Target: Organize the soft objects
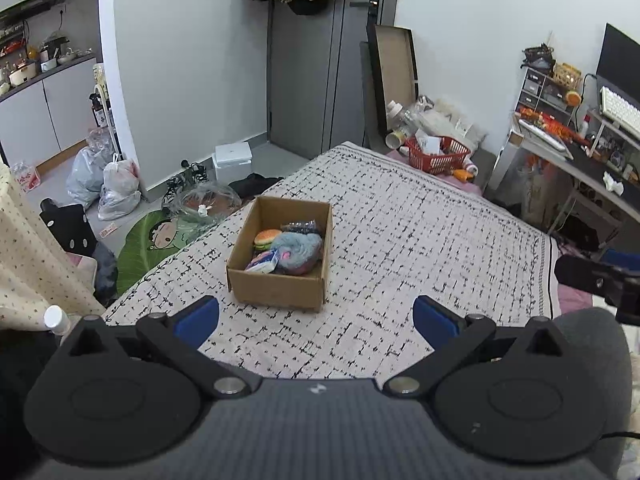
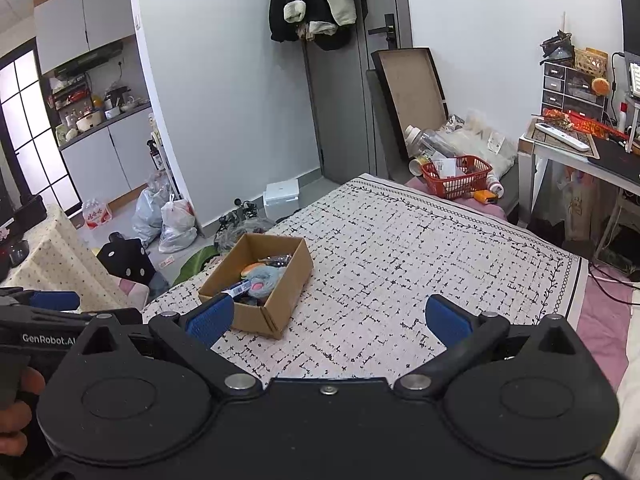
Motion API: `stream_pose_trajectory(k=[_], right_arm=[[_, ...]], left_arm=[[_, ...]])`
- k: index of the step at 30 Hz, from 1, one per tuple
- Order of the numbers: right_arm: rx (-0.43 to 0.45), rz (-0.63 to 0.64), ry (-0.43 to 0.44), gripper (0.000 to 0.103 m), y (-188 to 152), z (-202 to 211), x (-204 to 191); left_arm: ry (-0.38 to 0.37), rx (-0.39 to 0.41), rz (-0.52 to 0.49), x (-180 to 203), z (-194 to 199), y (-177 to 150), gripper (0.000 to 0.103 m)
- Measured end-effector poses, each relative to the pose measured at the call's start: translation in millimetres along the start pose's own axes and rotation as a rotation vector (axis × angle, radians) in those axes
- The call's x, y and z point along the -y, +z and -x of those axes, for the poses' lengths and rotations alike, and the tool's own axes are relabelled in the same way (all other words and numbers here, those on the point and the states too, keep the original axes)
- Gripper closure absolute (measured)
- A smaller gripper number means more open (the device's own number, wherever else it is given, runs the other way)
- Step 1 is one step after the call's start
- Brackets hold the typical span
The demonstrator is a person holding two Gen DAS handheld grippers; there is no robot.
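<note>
Bed [image 1: 400,220] with checked cover fills the frame. Cardboard box [image 1: 280,288] sits on it at 11 o'clock from the left tool [image 1: 316,320], holding soft toys [image 1: 298,248]. Left tool and right tool [image 2: 330,318] both spread wide, gripping nothing.

Our left gripper [image 1: 316,322] and right gripper [image 2: 328,320] are matte black with blue pads [image 1: 198,320], silver pivot screws and white "GenRobot.AI" lettering.
</note>
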State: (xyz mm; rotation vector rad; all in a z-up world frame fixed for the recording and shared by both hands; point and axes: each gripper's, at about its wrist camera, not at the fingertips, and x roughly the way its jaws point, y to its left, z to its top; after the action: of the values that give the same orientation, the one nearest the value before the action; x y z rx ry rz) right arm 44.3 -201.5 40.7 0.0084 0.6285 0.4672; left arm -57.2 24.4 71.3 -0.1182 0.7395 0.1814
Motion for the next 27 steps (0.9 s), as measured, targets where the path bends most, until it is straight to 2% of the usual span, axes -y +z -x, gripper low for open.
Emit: stream_pose_trajectory(k=[11, 27], right_arm=[[-0.018, -0.007, -0.024, 0.000, -6.4, -1.0, -0.1], [-0.026, -0.007, -0.015, 0.000, -6.8, -1.5, -1.4]], left_arm=[[0.005, -0.019, 0.003, -1.0, -2.2, -8.3, 0.001], [0.009, -0.023, 0.016, -2.6, -3.2, -7.2, 0.001]])
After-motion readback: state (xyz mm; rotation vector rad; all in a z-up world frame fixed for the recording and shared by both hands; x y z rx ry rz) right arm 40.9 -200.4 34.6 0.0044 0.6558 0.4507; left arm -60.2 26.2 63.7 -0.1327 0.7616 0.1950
